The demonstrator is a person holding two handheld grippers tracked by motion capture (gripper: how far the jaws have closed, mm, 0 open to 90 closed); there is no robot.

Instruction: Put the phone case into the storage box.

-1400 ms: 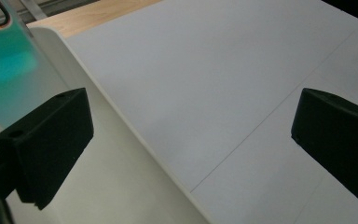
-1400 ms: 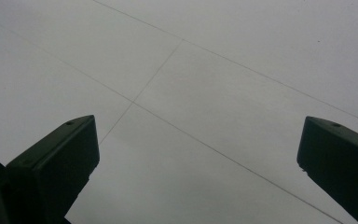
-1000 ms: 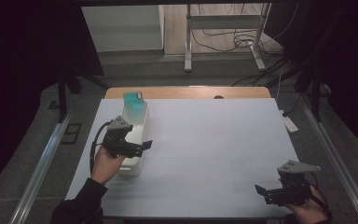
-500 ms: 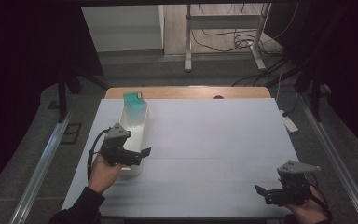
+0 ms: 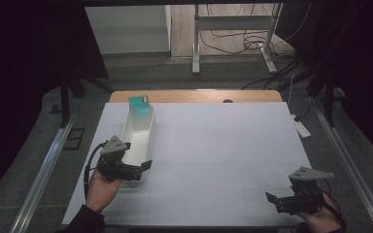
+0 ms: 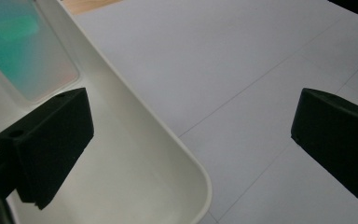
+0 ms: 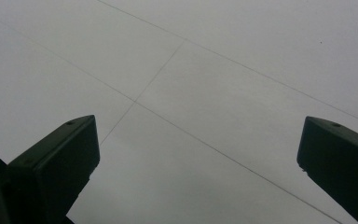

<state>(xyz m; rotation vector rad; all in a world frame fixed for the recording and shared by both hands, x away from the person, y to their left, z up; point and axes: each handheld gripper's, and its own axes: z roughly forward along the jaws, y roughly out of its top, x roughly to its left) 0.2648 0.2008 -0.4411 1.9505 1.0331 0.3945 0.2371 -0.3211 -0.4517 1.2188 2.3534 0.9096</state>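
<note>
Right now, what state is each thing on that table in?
Left hand-held gripper: open, jaws astride the tray's near wall.
Right hand-held gripper: open, holding nothing, over the bare table.
White tray: upright, lying lengthwise.
Teal card: leaning at the tray's far end.

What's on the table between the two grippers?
Nothing. In the high view, bare white table runs from the left gripper, at the tray, to the right gripper.

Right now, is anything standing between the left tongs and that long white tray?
Nothing visible does. The left tongs are open right at the near end of the white tray, one jaw over its inside, the other over the bare table. The teal block sits at the tray's far end.
</note>
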